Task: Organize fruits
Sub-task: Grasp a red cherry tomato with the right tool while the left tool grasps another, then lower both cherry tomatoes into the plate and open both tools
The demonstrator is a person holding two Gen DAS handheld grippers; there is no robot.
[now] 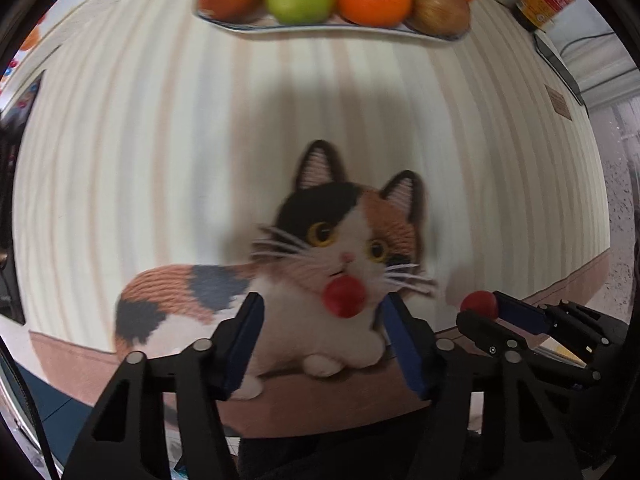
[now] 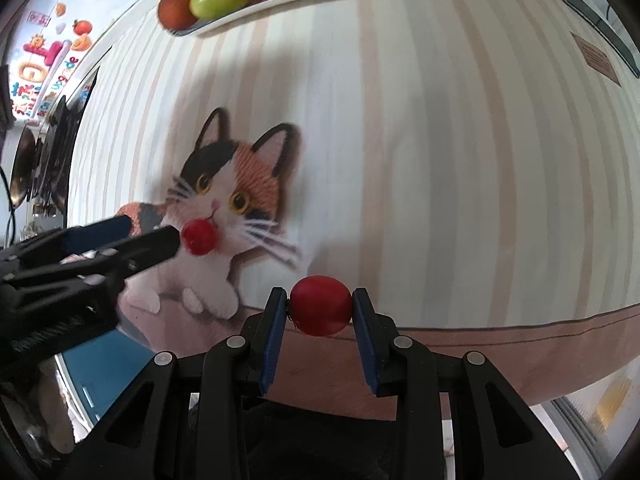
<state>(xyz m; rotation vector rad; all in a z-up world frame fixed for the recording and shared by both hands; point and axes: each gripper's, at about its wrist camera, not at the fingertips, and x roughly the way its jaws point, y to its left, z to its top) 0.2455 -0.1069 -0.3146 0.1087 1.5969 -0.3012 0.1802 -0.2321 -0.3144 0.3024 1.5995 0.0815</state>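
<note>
Two small red fruits down at the near edge of the table (image 2: 460, 160), well apart from the plate (image 1: 320, 29) at the far side, already heaped with green, orange and brown fruit, probably their destination. Right tool (image 2: 320, 312) pinching one red fruit (image 2: 320, 311) between both pads, lifted for carrying. Left tool (image 1: 320, 312) spread wide around the other red fruit (image 1: 345, 297), apparently lined up for closing, contact impossible to tell.

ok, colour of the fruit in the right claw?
Red fruit, pinched between the right claw pads; clearest in the right wrist view.
</note>
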